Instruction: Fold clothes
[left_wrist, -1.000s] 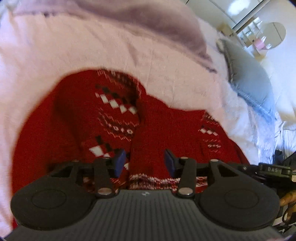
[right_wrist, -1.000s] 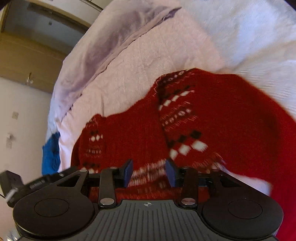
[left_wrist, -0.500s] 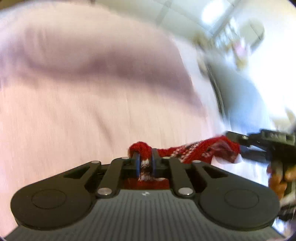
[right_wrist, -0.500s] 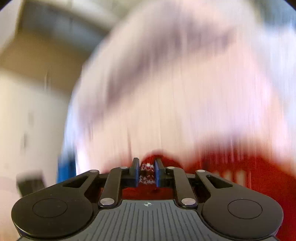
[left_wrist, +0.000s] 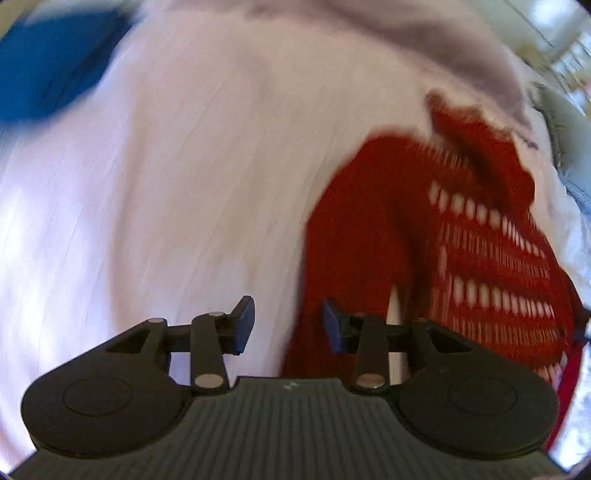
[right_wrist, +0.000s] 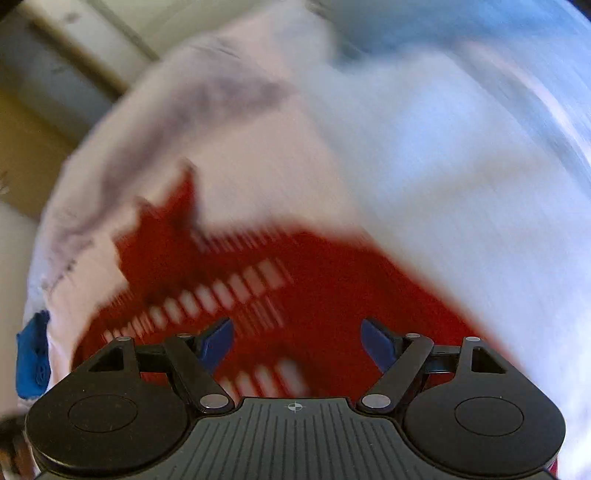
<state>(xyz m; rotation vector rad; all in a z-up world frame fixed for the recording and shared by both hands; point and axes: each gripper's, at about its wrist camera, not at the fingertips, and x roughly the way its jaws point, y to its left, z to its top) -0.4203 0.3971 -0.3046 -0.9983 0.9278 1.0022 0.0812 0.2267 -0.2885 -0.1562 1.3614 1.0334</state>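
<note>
A red knitted sweater (left_wrist: 461, 236) with white pattern bands lies on the pale pink bedsheet (left_wrist: 184, 166), blurred by motion. In the left wrist view it sits to the right, its left edge just under the right fingertip. My left gripper (left_wrist: 288, 323) hangs over the sheet, its jaws opening, nothing between them. In the right wrist view the sweater (right_wrist: 295, 280) spreads below my right gripper (right_wrist: 297, 341), whose jaws are opening wide above the knit with nothing gripped.
A blue cloth (left_wrist: 48, 62) lies at the sheet's far left corner, also seen as the blue cloth (right_wrist: 31, 358) at the left edge. A rumpled lilac blanket (right_wrist: 192, 96) lies beyond the sweater. A wooden cabinet (right_wrist: 26, 147) stands past the bed.
Half a second ago both grippers were shut on the sweater's patterned hem, lifted above the bed. Now both have let go and the sweater lies folded on the sheet; the left gripper has swung left.
</note>
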